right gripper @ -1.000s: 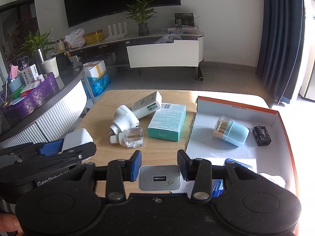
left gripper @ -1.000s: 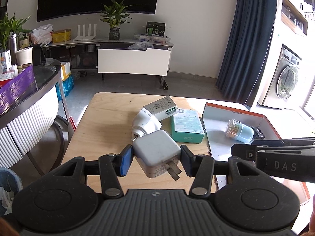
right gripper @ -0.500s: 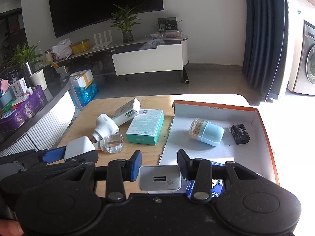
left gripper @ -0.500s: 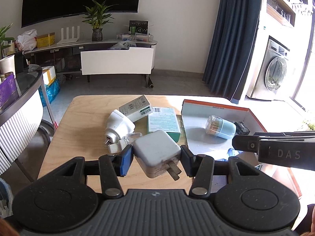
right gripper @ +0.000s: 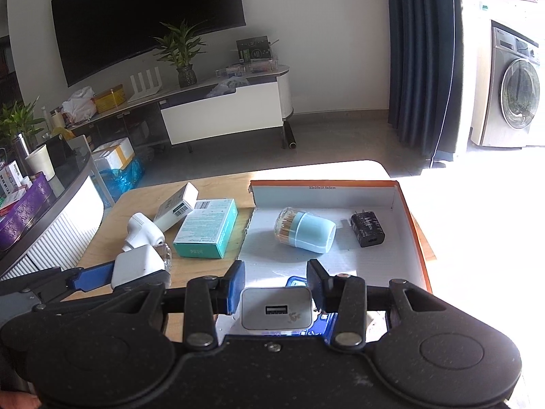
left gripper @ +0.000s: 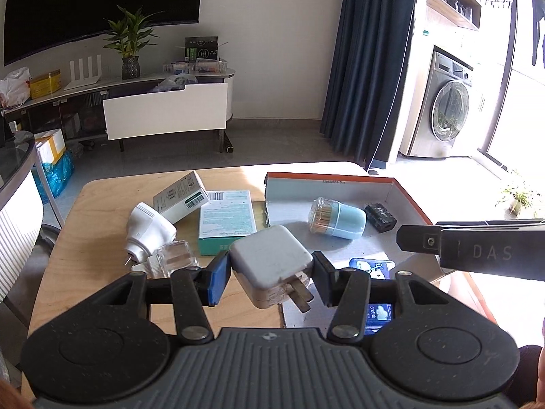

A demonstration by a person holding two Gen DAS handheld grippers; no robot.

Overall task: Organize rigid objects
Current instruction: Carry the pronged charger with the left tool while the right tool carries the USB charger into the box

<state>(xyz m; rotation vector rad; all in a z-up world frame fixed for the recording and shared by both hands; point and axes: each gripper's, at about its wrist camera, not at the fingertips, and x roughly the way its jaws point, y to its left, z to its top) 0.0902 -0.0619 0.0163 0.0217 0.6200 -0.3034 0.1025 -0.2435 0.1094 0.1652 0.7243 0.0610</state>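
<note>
Lower centre of each wrist view: the left gripper (left gripper: 270,277) is clamped on a white charger (left gripper: 270,264); the right gripper (right gripper: 275,288) is clamped on a grey USB charger (right gripper: 276,307).

Left gripper (left gripper: 270,274) and right gripper (right gripper: 275,284): matte black speckled bodies, round side discs, ribbed grey centre plate, silver pivot screws, blue-faced left pads, black right pads, "DAS" lettering on side.

The blue packet (right gripper: 295,282) at the box's (right gripper: 410,211) near edge is mostly hidden behind the right gripper (right gripper: 275,284); its print is illegible.
</note>
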